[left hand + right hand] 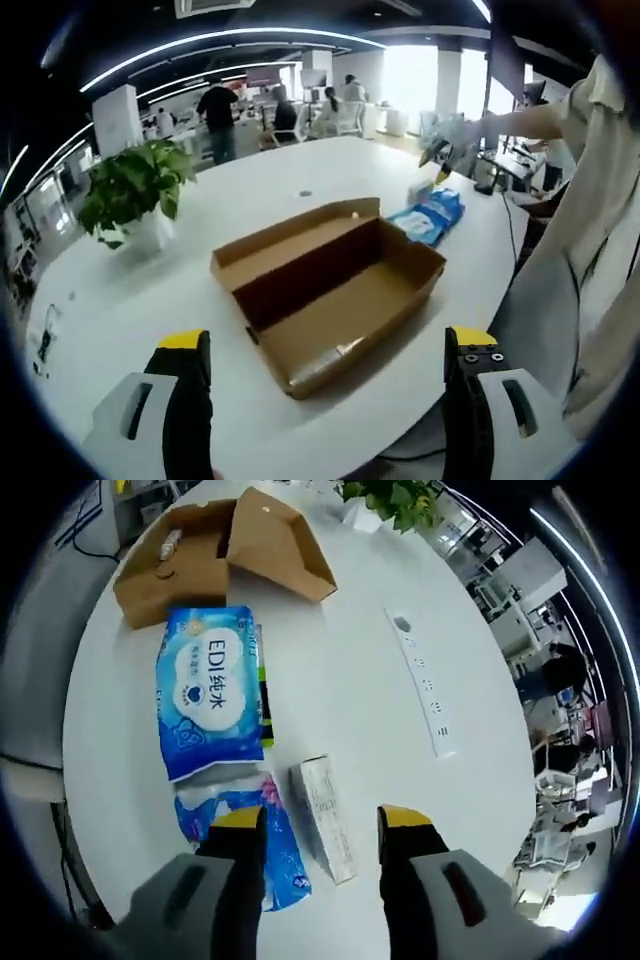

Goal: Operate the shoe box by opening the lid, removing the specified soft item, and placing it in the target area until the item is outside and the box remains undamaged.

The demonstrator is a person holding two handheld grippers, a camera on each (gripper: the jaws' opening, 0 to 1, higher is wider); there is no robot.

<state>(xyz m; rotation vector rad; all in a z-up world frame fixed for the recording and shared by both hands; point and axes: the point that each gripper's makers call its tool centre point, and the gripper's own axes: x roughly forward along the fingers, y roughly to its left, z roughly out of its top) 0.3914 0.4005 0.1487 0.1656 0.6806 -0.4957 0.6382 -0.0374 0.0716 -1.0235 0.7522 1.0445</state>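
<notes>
Brown cardboard shoe box (330, 290) lid-open, emptied, near white table (250, 195) edge | blue soft wipes pack (212, 688) already out | left gripper (325, 375), right gripper (318, 840) released, holding nothing

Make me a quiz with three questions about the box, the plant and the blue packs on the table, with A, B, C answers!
1. Where does the potted plant stand in the left gripper view?
A. To the left of the shoe box
B. Inside the shoe box
C. On top of the blue packs

2. What colour is the big wipes pack in the right gripper view?
A. Red
B. Blue
C. Black

3. How is the shoe box now?
A. Shut tight
B. Open, with nothing seen inside
C. Open, full of packs

Answers:
1. A: the plant's white pot sits on the white table, left of the box.
2. B: the wrapper is blue with a white label.
3. B: the lid is folded back and the bare cardboard floor shows.
</notes>
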